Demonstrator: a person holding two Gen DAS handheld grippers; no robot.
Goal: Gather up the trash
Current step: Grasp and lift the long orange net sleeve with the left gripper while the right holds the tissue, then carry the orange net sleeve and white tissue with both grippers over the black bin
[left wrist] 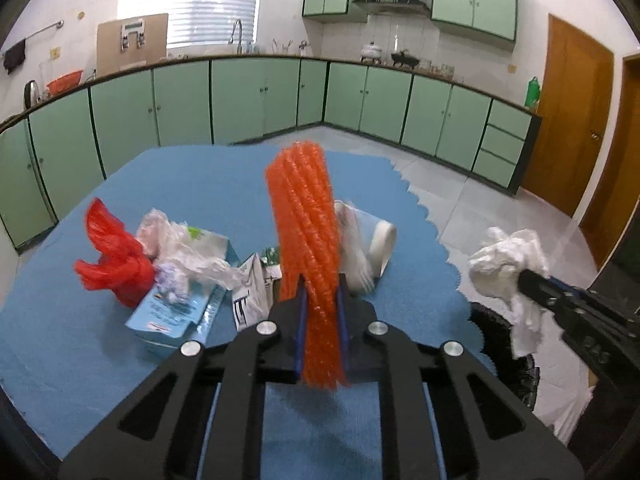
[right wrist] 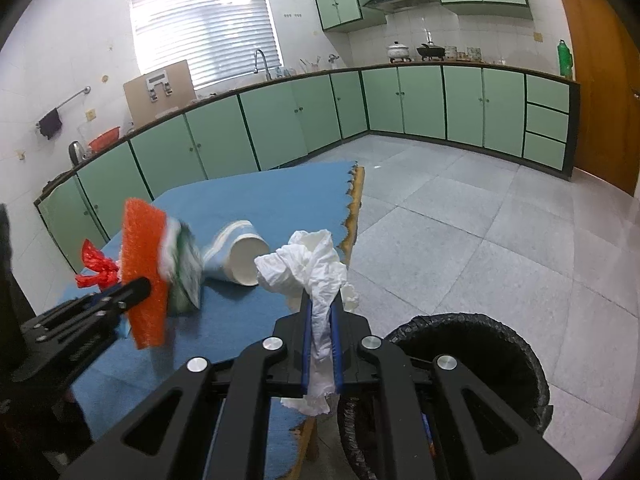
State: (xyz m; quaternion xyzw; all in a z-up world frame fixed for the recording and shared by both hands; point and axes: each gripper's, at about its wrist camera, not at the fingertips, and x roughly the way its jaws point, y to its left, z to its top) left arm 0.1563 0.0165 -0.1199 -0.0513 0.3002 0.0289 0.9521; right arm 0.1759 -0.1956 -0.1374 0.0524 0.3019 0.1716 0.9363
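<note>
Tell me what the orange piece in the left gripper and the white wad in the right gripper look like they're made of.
The orange sheet, clamped in the left gripper, looks like bubble wrap: translucent, glossy plastic with rows of small raised bubbles. The white wad, pinched in the right gripper, looks like tissue or paper towel: matte, soft and crumpled into irregular folds, though thin cloth can't be ruled out.

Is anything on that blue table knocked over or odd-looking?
Yes: a paper cup lies tipped on its side on the table, its mouth facing the edge. Nothing seems spilled from it.
</note>
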